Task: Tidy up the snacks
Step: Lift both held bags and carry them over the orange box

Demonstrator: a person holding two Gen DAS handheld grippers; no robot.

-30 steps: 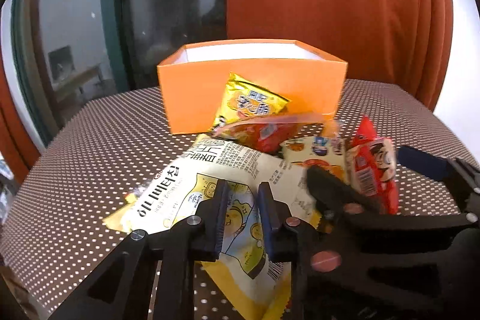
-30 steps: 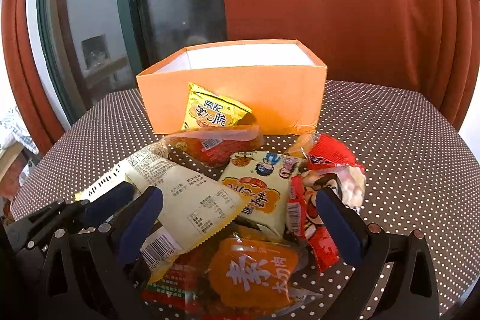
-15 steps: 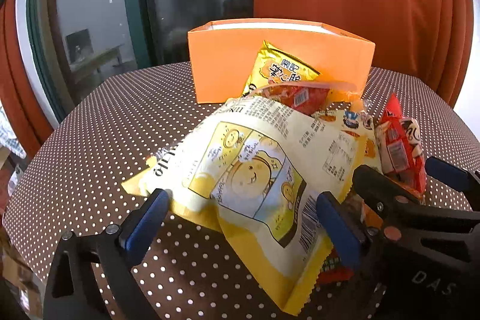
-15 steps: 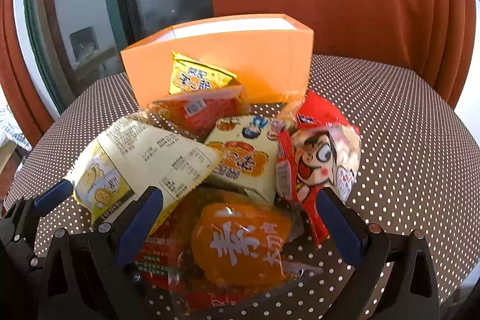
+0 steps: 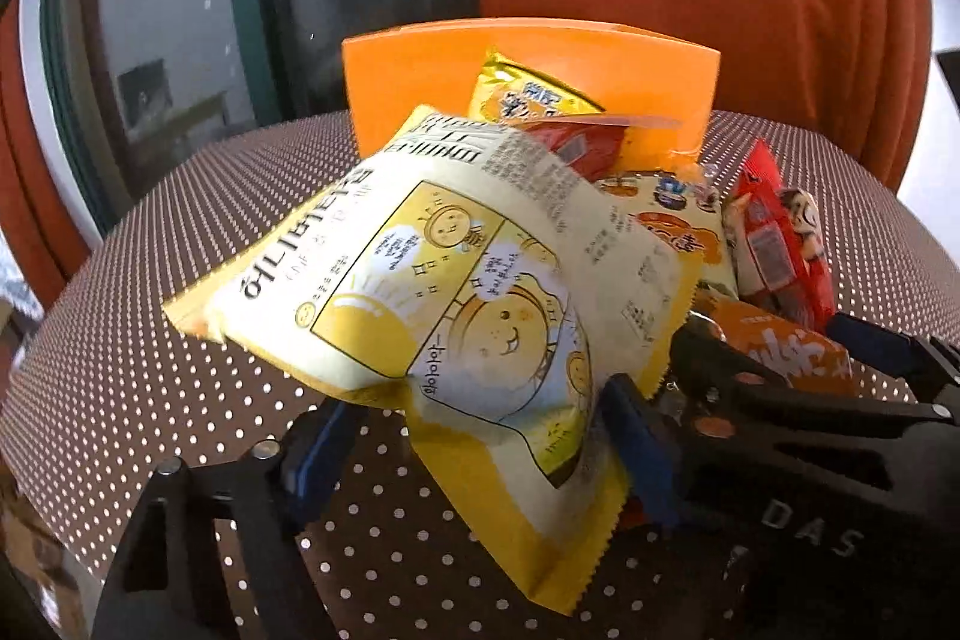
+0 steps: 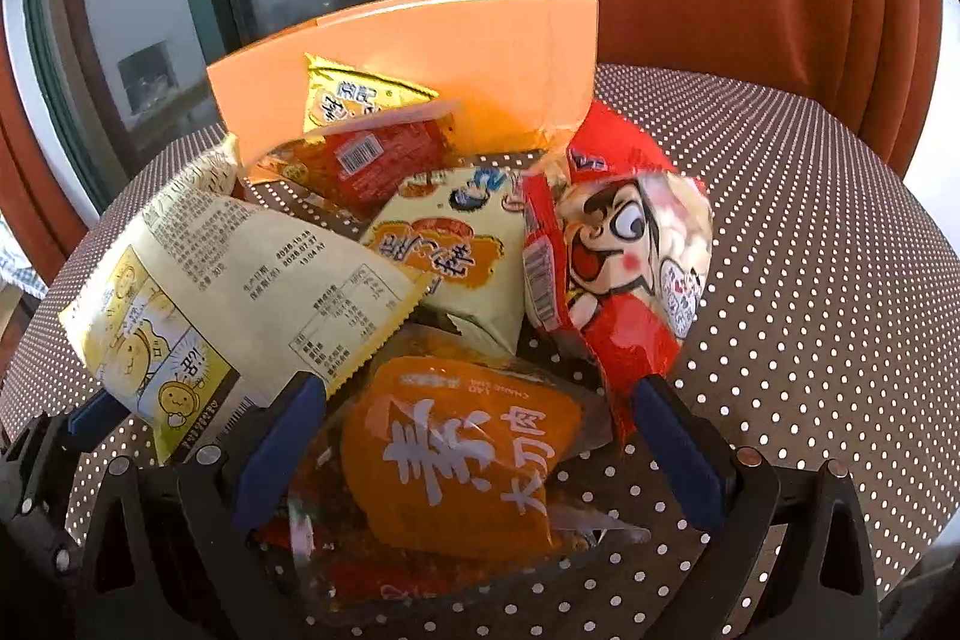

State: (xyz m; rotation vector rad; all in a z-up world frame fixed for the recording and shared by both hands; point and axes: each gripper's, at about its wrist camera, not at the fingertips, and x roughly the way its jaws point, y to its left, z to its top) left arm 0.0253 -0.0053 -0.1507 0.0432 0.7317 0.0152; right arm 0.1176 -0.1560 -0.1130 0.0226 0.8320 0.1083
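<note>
A pile of snack packets lies in front of an orange box (image 5: 420,76) (image 6: 510,58). My left gripper (image 5: 480,451) points down at the large pale yellow cartoon bag (image 5: 456,280) (image 6: 240,292). Its jaws are closing with the bag's lower end between them, and the left pad stands just clear of the bag. My right gripper (image 6: 480,451) is open wide around the orange packet with white characters (image 6: 462,466) (image 5: 786,352), its pads clear of the wrapper. A red cartoon-face bag (image 6: 624,268) (image 5: 780,250) rests by its right finger.
A small yellow packet (image 6: 354,100) leans on the box front, above a red packet (image 6: 384,160) and a cream packet with orange print (image 6: 456,250). The brown dotted round tabletop (image 6: 810,250) falls away at both sides. Orange curtains and a glass door stand behind.
Both grippers have sunk closer to the pile. The left jaws went from shut to wide open and have since narrowed around the yellow bag. The right jaws stayed open.
</note>
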